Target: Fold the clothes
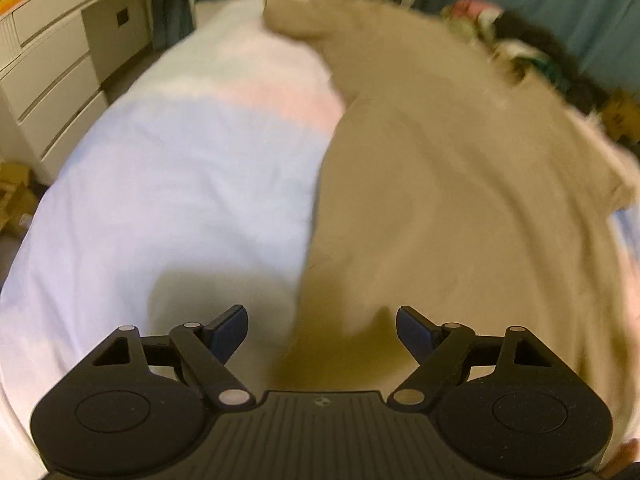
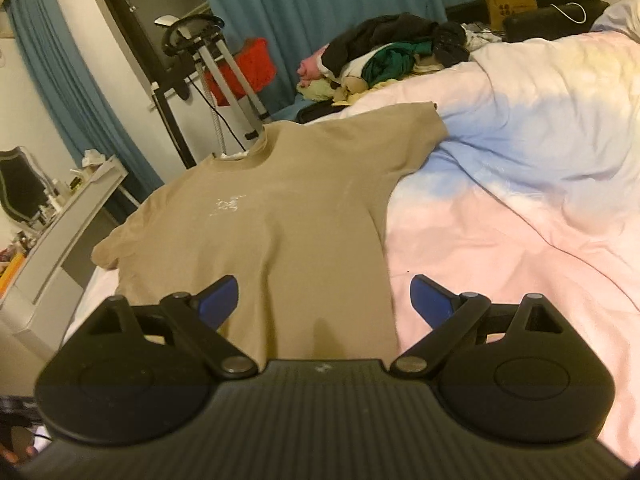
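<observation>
A tan T-shirt lies spread flat on the bed, front up, with a small white logo on the chest and its collar toward the far edge. In the left wrist view the same T-shirt fills the right half, blurred. My left gripper hovers above the shirt's left edge near the hem, jaws wide apart with nothing between the blue pads. My right gripper is over the shirt's hem, open, the fabric lying below its blue pads and not pinched.
The bed has a pastel pink, blue and white duvet. A pile of mixed clothes sits at the far side. White drawers stand left of the bed. A desk, a stand and blue curtains lie beyond.
</observation>
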`<state>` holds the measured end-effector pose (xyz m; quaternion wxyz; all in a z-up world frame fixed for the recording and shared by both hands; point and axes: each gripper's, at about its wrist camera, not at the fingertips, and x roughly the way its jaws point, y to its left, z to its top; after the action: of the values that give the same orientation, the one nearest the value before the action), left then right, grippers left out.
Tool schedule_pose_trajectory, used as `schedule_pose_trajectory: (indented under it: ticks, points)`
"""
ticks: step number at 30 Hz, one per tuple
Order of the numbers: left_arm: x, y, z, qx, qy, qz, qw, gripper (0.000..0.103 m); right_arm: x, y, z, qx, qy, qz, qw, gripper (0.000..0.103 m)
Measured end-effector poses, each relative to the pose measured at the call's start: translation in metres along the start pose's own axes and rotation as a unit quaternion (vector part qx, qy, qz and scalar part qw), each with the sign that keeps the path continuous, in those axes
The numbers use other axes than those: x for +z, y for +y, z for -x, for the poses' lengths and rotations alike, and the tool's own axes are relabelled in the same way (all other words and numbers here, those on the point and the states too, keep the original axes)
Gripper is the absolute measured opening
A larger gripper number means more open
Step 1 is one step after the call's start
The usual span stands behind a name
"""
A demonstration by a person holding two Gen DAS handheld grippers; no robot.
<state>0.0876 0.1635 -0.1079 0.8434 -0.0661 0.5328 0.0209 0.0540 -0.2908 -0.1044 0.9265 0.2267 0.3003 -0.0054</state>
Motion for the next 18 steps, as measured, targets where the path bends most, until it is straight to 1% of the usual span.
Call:
schedule_pose_trajectory:
  ticks: [1, 2, 3, 4, 5, 7, 8, 10, 12, 14, 16, 18]
  points:
    - [0.000, 0.000, -0.003, 0.007, 0.006, -0.009, 0.9999, 0.072, 0.000, -0.001, 0.000, -0.007, 0.000, -0.001, 1.000, 0.094]
    - [0.000, -0.001, -0.004, 0.012, 0.009, -0.019, 0.9997, 0.062, -0.001, -0.004, 0.000, -0.012, 0.000, -0.006, 1.000, 0.094]
    - [0.000, 0.000, -0.003, 0.009, 0.007, -0.027, 0.9996, 0.044, -0.002, -0.007, 0.000, -0.017, 0.001, -0.011, 1.000, 0.094]
    - [0.001, 0.001, 0.002, -0.002, 0.005, -0.034, 0.9994, 0.032, -0.003, -0.011, 0.000, -0.020, 0.002, -0.019, 1.000, 0.094]
    - [0.002, 0.003, 0.007, -0.014, 0.005, -0.039, 0.9991, 0.013, -0.003, -0.013, 0.000, -0.022, 0.003, -0.028, 0.999, 0.094]
    - [0.003, 0.009, 0.020, -0.023, -0.009, -0.050, 0.9984, 0.008, -0.002, -0.018, -0.001, -0.022, 0.003, -0.043, 0.999, 0.094]
    - [0.004, 0.012, 0.027, -0.025, -0.018, -0.055, 0.9980, 0.002, -0.001, -0.020, -0.002, -0.027, 0.001, -0.045, 0.999, 0.094]
    - [0.007, 0.022, 0.038, -0.030, -0.028, -0.052, 0.9978, 0.000, 0.000, -0.022, -0.002, -0.042, -0.006, -0.046, 0.998, 0.094]
    - [0.010, 0.034, 0.046, -0.031, -0.038, -0.036, 0.9982, 0.000, 0.002, -0.024, -0.002, -0.050, -0.012, -0.050, 0.997, 0.094]
    - [0.010, 0.045, 0.050, -0.020, -0.047, -0.022, 0.9984, 0.000, 0.003, -0.028, -0.002, -0.047, -0.014, -0.058, 0.997, 0.094]
    - [0.014, 0.056, 0.049, -0.011, -0.046, -0.006, 0.9988, 0.000, 0.004, -0.030, -0.001, -0.045, -0.014, -0.064, 0.997, 0.094]
    - [0.011, 0.057, 0.049, -0.018, -0.049, 0.005, 0.9986, 0.000, 0.004, -0.031, -0.001, -0.041, -0.014, -0.068, 0.997, 0.094]
